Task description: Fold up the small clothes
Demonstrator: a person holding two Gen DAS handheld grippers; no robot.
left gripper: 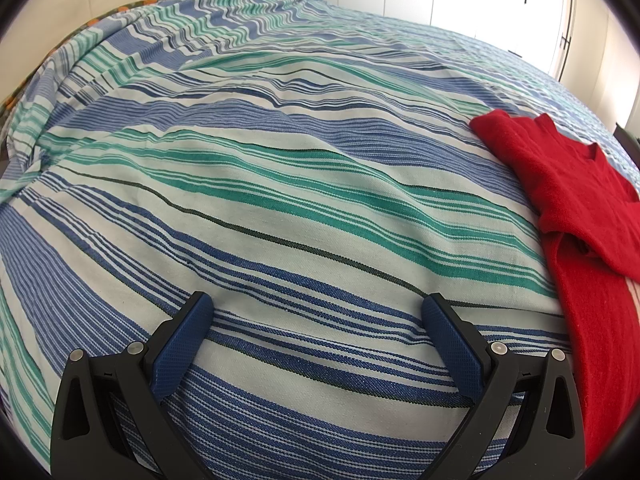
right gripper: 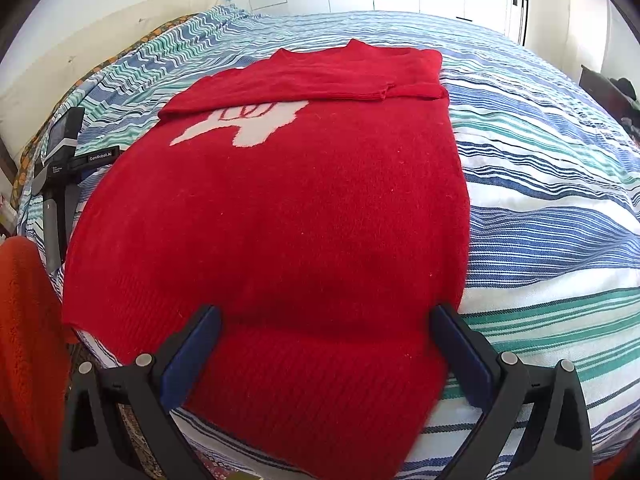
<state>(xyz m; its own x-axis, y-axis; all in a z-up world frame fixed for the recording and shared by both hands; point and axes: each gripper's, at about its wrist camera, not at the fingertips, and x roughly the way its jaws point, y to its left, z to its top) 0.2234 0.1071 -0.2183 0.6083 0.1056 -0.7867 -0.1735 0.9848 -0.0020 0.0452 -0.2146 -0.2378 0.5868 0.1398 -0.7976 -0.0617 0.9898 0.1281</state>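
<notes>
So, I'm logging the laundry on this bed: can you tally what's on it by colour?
Red: 1, the sweater
Blue, green and white striped: 1, the bedspread underneath
Total: 2

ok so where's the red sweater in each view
Left wrist: the sweater lies at the right edge, running down past the open left hand-held gripper.
Right wrist: the sweater fills the centre, sleeves folded across its top, hem between the open right hand-held gripper fingers.
Shared landmark: the striped bedspread under it.
</notes>
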